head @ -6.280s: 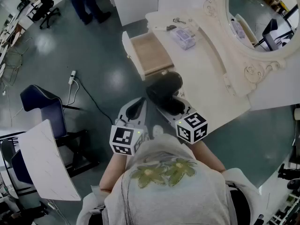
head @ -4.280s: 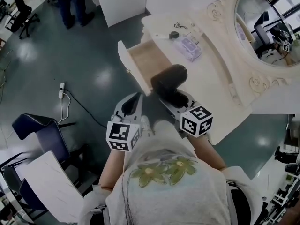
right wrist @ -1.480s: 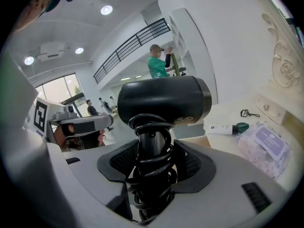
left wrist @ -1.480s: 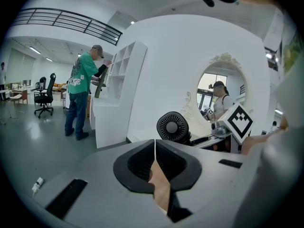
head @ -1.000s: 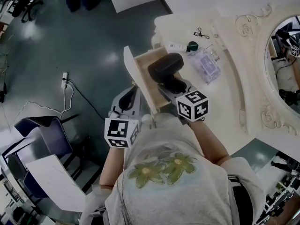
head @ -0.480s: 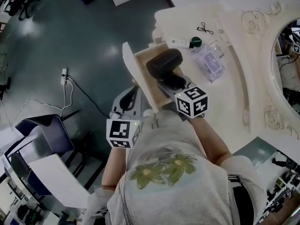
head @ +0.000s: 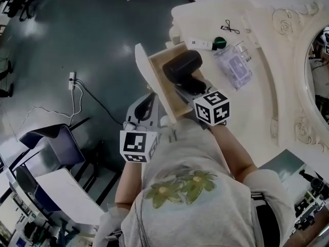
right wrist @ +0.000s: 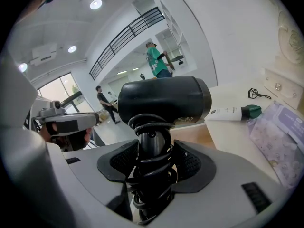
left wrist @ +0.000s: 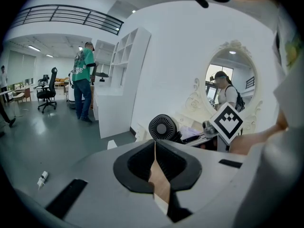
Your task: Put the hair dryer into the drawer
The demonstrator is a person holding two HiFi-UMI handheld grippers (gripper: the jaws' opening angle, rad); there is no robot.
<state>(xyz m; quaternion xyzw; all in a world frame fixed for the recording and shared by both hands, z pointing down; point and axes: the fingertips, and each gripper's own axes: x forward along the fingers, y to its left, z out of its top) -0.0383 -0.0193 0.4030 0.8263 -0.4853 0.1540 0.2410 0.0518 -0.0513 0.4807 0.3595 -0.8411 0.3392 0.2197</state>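
Note:
A black hair dryer (head: 181, 67) with its cord wound round the handle is over the open wooden drawer (head: 160, 84) of the cream dressing table (head: 259, 94). My right gripper (head: 191, 86) is shut on the handle, and the right gripper view shows the dryer (right wrist: 164, 101) upright between the jaws of that gripper (right wrist: 151, 167). The drawer's wooden floor (right wrist: 209, 136) lies just beyond. My left gripper (head: 149, 103) hangs beside the drawer's white front panel, shut and holding nothing. From the left gripper (left wrist: 154, 148) the dryer's rear grille (left wrist: 162, 127) is visible.
On the tabletop behind the drawer lie a white tube with a green cap (head: 203, 43), a clear pouch (head: 234, 66) and a small black clip (head: 230, 27). An oval mirror (head: 321, 50) is at right. A chair (head: 49, 138) and a floor cable (head: 72, 81) are at left.
Over six seconds the right gripper carried the hair dryer from the table's near edge to above the drawer. In the last second it shifted only slightly. The left gripper stayed shut beside the drawer front.

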